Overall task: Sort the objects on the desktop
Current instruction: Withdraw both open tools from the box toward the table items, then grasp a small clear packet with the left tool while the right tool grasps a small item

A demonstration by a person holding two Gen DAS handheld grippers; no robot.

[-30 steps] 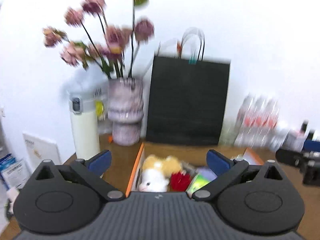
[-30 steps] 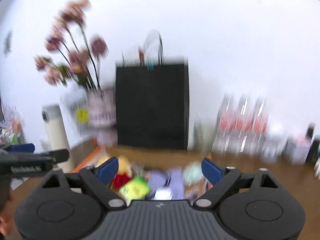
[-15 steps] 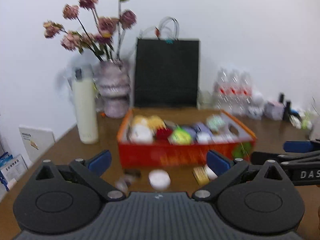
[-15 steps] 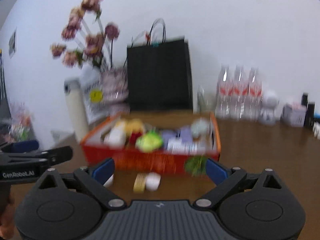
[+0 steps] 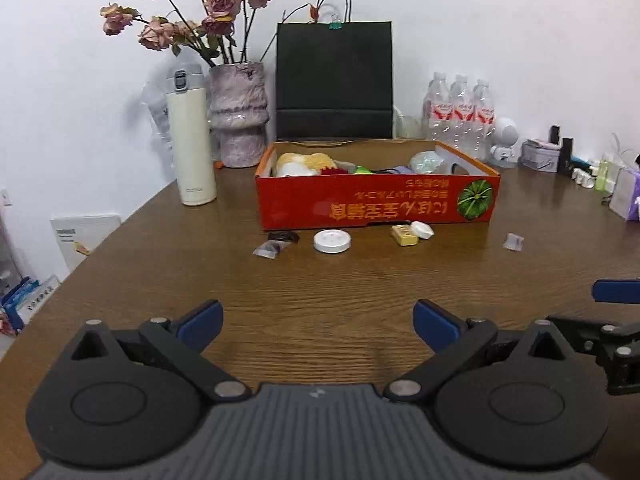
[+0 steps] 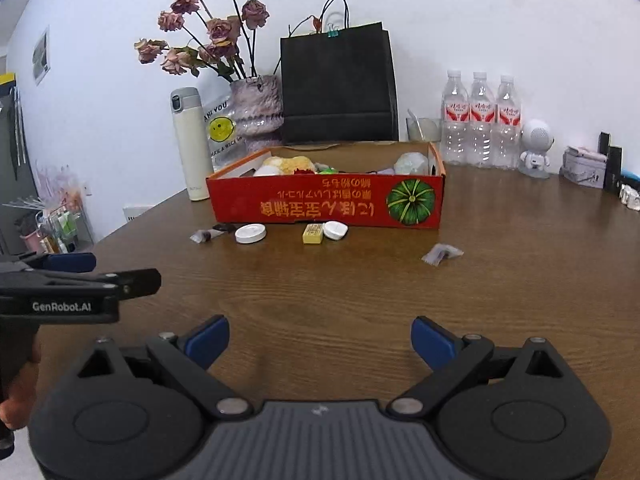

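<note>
Red cardboard box (image 5: 376, 202) sits mid-tabletop (image 5: 320, 280), already holding plush toys and odds and ends; loose along its near wall lie the things to sort: a dark wrapped sweet (image 5: 283, 236) and a clear packet (image 5: 270, 249) at the left, a round white lid (image 5: 332, 241), a small yellow box (image 5: 405, 235) touching a white cap (image 5: 422, 230), and, well apart to the right, another little clear packet (image 6: 442, 254).

Risk, as I judge it: these pieces are low and flat, so jaws coming in too steep could skid off the lid or nudge it under the box's edge; the yellow box and cap touch, so a grab for one may drag the other; the crinkly packets could slip from a light pinch. A tall cream flask (image 5: 192, 140) and a vase of dried roses (image 5: 238, 114) stand behind-left, and a wide swing of the left tool could tip them.

Both tools hover low over bare wood, near the front edge, level and aimed at the box; the left gripper (image 5: 316, 320) has its jaws spread wide and empty; the right gripper (image 6: 320, 338) likewise, jaws apart, nothing between them; a hand (image 6: 18, 384) grips the left tool's handle at the right view's edge.
</note>
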